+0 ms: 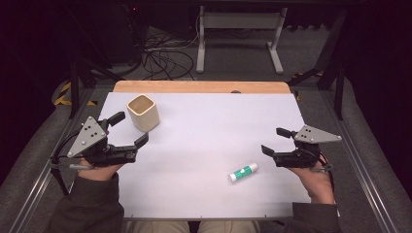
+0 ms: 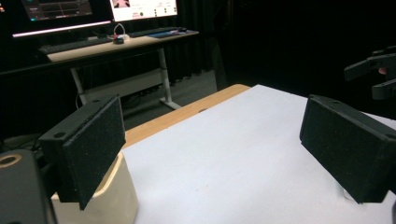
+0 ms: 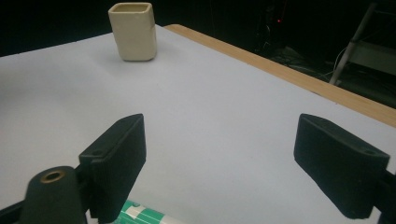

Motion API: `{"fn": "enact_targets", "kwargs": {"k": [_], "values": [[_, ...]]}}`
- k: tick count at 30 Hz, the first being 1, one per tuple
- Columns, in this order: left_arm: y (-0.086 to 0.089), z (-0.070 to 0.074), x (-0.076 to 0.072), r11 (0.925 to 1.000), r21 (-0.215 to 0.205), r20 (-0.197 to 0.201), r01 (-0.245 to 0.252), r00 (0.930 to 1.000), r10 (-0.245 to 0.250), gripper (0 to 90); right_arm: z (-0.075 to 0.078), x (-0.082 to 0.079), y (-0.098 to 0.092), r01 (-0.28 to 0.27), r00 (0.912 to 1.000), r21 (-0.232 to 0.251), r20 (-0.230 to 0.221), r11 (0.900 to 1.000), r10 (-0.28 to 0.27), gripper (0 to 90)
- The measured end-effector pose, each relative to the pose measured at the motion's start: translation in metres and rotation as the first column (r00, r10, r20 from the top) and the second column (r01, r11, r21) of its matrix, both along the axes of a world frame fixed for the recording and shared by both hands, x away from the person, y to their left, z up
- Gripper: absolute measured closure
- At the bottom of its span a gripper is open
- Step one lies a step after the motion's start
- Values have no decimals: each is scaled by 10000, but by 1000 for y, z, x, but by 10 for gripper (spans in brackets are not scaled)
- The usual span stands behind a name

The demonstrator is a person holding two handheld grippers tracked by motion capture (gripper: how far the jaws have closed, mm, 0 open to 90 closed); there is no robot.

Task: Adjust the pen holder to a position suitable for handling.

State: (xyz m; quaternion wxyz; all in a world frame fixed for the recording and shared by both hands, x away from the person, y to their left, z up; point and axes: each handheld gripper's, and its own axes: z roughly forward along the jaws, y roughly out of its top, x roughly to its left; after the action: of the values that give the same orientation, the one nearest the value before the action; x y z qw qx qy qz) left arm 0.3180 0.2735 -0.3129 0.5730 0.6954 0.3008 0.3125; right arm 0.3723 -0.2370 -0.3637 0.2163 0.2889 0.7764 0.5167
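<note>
A cream square cup (image 1: pixel 144 112) stands upright at the back left of the white table (image 1: pixel 209 141); it also appears in the right gripper view (image 3: pixel 133 31) and, partly behind the left jaw, in the left gripper view (image 2: pixel 112 196). A green-and-white glue stick (image 1: pixel 243 172) lies on its side at the front right, its end peeking into the right gripper view (image 3: pixel 144 214). My left gripper (image 1: pixel 129 130) is open just in front and left of the cup, holding nothing. My right gripper (image 1: pixel 275 141) is open, up and to the right of the glue stick, holding nothing.
A wooden strip (image 1: pixel 201 87) runs along the table's far edge. Beyond it are a desk frame (image 1: pixel 238 29) and loose cables (image 1: pixel 165 60) on the floor. A desk with monitors (image 2: pixel 93 9) stands in the dark background. Metal rails (image 1: pixel 362 165) flank the table.
</note>
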Motion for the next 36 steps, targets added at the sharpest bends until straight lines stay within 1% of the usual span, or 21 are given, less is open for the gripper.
{"fn": "enact_targets", "kwargs": {"k": [7, 8, 10, 17, 22, 28, 30, 36], "values": [[-2, -1, 1, 10000, 27, -45, 38, 10000, -38, 76, -4, 1, -2, -106, 9999, -19, -108, 9999, 106, 202], [-2, -1, 1, 10000, 34, -48, 43, 10000, -43, 76, -6, 1, -2, -237, 9996, -51, -133, 9997, 236, 206], [-2, -1, 1, 10000, 38, -61, 48, 10000, -48, 76, -6, 1, -2, -270, 9995, -43, -163, 9996, 269, 208], [-5, -3, 1, 9999, 84, -103, 105, 9999, -104, 76, -12, 4, 1, -586, 9978, -252, -311, 9980, 578, 210], [-5, -3, 1, 9999, 115, -123, 106, 9999, -105, 76, -13, 5, 2, -718, 9968, -392, -381, 9966, 703, 211], [-5, -4, 0, 9998, 139, -128, 121, 9998, -119, 76, -14, 6, 3, -781, 9960, -369, -459, 9963, 764, 211], [-5, -4, 0, 9999, 97, -135, 135, 9998, -134, 76, -15, 6, 2, -842, 9956, -409, -454, 9956, 823, 211], [-7, -5, 1, 9997, 164, -198, 189, 9996, -186, 76, -17, 7, 2, -960, 9941, -489, -562, 9942, 932, 213]]}}
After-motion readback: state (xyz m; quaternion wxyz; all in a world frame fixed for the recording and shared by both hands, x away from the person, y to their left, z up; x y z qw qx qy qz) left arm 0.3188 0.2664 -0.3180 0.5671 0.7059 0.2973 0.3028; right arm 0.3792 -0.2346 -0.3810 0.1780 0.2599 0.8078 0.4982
